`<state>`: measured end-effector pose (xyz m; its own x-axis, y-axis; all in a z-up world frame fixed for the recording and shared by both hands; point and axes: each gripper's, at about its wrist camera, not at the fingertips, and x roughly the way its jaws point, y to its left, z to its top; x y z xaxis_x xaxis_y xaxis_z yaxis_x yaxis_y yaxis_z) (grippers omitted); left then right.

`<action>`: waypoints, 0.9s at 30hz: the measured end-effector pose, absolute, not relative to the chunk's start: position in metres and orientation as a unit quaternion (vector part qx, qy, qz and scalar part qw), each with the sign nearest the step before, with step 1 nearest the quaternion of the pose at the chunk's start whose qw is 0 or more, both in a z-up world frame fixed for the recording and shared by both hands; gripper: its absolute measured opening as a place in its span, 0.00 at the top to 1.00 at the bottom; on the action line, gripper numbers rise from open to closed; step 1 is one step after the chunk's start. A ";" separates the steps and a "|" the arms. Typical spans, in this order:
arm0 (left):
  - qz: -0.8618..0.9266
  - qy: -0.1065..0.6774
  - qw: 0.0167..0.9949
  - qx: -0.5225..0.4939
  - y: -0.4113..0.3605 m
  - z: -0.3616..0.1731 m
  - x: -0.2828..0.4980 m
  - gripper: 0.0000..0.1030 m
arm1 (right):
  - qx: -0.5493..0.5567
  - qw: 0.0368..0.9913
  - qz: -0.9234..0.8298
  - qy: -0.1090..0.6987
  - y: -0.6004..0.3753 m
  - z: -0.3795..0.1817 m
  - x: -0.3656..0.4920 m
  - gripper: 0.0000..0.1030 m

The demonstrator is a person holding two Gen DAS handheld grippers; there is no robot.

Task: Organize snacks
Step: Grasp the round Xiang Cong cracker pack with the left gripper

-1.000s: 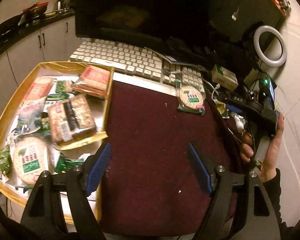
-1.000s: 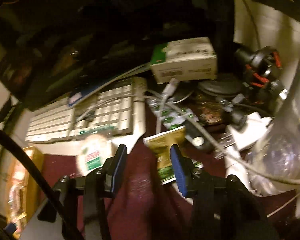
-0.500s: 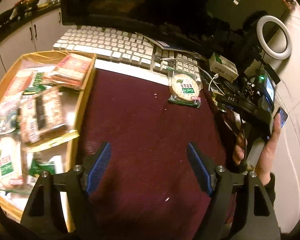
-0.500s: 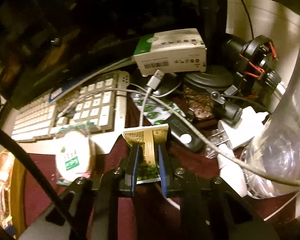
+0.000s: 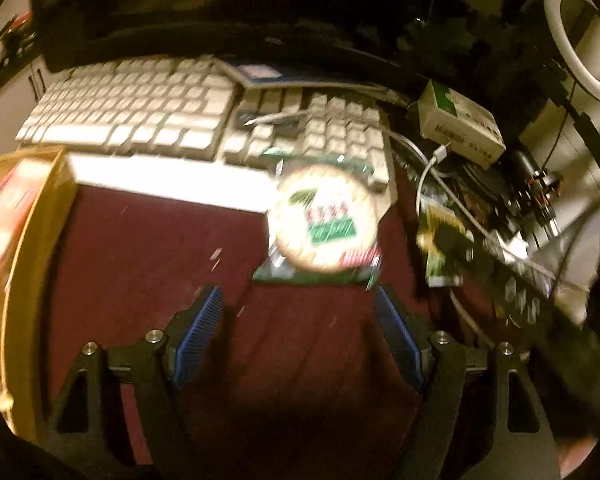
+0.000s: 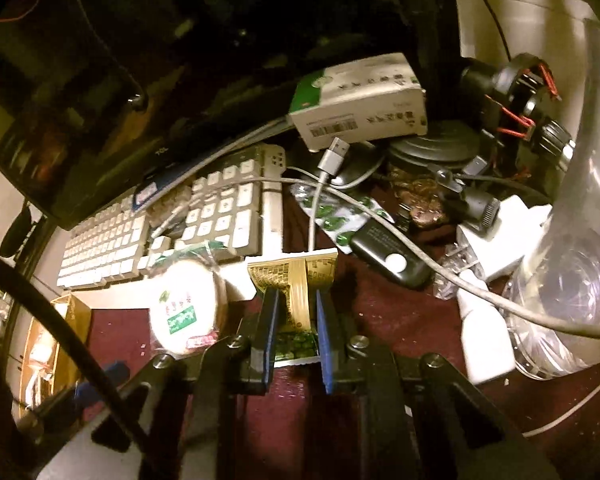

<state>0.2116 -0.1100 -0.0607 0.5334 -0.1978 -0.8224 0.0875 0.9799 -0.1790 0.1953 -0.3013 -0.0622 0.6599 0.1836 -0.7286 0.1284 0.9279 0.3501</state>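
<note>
Desk (image 5: 148, 248): covered in a dark red cloth, cluttered along its far and right sides.

Keyboard (image 5: 140, 116): white, lying across the far side of the desk; we see a grey cable (image 6: 380, 224) trailing over its right end.

Tray (image 5: 24, 248): golden, at the left edge of the desk, with snack packs inside; their labels are too blurred for us to read.

Round cracker pack (image 5: 324, 220): clear wrapper with a green label, lying on the cloth with its far edge against the keyboard's near right corner.

White and green box (image 6: 360, 100): resting on the clutter at far right, beyond the keyboard's end.

Gold and green snack packet (image 6: 296, 292): just right of the round cracker pack, near the keyboard's right end.

Left gripper (image 5: 300, 332): we note the blue-padded fingers (image 5: 198, 332) spread wide and holding nothing, just near of the round cracker pack.

Right gripper (image 6: 296, 336): its fingers (image 6: 270, 332) are clamped on the gold and green snack packet, one pad pressing each side, the packet's gold end sticking out beyond the tips.
</note>
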 end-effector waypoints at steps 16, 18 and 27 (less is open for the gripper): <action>-0.072 0.475 0.876 -0.035 -0.125 -0.084 0.241 0.24 | 0.219 0.884 0.015 0.413 -0.311 -0.065 0.194 0.84; -0.068 0.473 0.878 -0.033 -0.117 -0.081 0.229 0.27 | 0.218 0.886 0.019 0.409 -0.309 -0.064 0.194 0.84; -0.072 0.483 0.869 -0.075 -0.068 -0.074 0.163 0.31 | 0.175 0.898 0.098 0.391 -0.278 -0.053 0.189 0.84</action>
